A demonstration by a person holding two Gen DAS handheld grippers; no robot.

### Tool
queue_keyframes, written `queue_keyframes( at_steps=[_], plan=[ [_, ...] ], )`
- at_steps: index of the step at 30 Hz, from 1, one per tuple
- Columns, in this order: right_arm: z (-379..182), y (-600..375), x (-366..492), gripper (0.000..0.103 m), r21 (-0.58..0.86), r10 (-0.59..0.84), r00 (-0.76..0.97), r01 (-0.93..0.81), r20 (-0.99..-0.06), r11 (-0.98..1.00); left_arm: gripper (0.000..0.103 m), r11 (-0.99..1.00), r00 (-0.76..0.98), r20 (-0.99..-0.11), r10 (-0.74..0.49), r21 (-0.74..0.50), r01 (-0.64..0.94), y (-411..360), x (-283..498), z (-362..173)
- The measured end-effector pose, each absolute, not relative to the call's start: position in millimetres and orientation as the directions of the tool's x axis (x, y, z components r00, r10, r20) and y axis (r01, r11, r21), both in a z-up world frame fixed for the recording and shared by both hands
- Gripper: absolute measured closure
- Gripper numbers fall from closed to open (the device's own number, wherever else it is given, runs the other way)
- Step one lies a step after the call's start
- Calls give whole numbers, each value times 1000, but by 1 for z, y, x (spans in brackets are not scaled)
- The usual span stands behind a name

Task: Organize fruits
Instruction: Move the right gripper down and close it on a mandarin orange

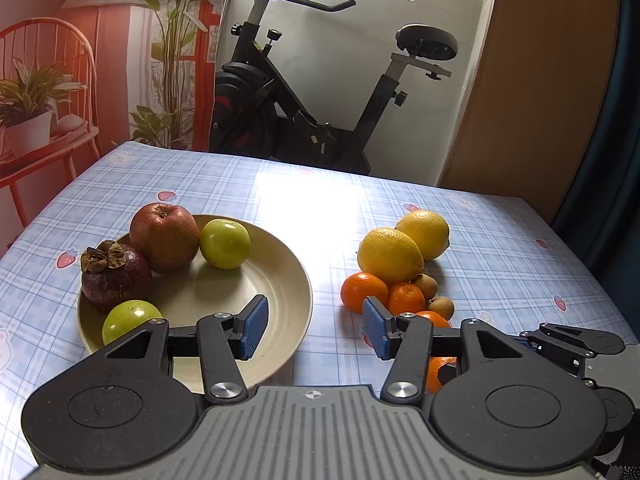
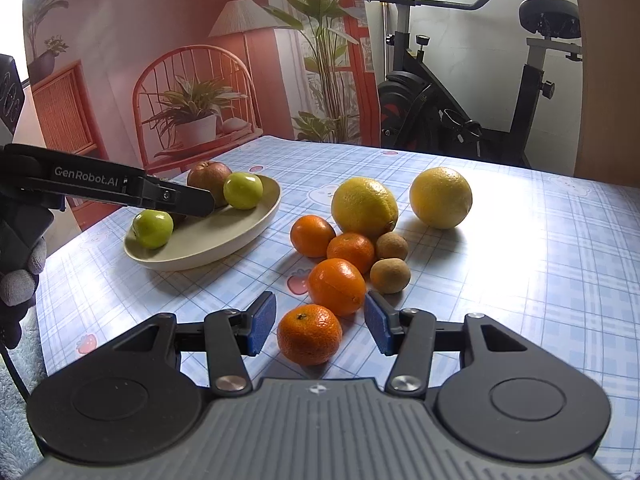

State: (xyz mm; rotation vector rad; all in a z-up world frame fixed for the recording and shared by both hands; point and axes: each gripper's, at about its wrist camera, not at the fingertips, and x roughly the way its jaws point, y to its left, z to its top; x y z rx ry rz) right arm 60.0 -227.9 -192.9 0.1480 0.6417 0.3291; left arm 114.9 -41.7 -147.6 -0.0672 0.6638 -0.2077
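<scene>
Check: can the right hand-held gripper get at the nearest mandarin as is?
Probably yes. The right hand-held gripper is open and empty, the nearest mandarin sits between its pads untouched, and nothing blocks it.

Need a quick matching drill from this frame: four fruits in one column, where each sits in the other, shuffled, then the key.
Column 1
1. red apple
2. mangosteen
3. nearest mandarin
4. two small brown fruits

Column 2
A. on the tablecloth, between the open pads of the right gripper
B. at the rim of the plate, beside the red apple
C. on the plate, touching a green fruit
D. on the tablecloth, next to the mandarins and below a lemon

Pairs: 1-C, 2-B, 3-A, 4-D
</scene>
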Motion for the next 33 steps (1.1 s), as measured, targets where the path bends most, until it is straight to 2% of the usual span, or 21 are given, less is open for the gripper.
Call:
queue_keyframes(
  at_steps=[8, 20, 22, 33],
  plan=[
    [-202, -217, 59, 51, 192, 341, 731, -283, -590, 940, 48, 977, 775, -596, -213, -155, 150, -36, 106, -150],
    [-206, -211, 59, 57, 172, 315, 730, -267, -607, 948, 48, 974, 765, -604, -226, -139, 178, -38, 92, -161],
    [-206, -212, 59, 62, 175, 313, 735, -262, -602, 949, 48, 973, 765, -601, -230, -136, 185, -38, 91, -161],
    [-200, -228, 54, 63, 240, 333, 760, -236, -558, 942, 48, 968, 754, -607, -251, -177, 180, -35, 96, -158]
  ],
)
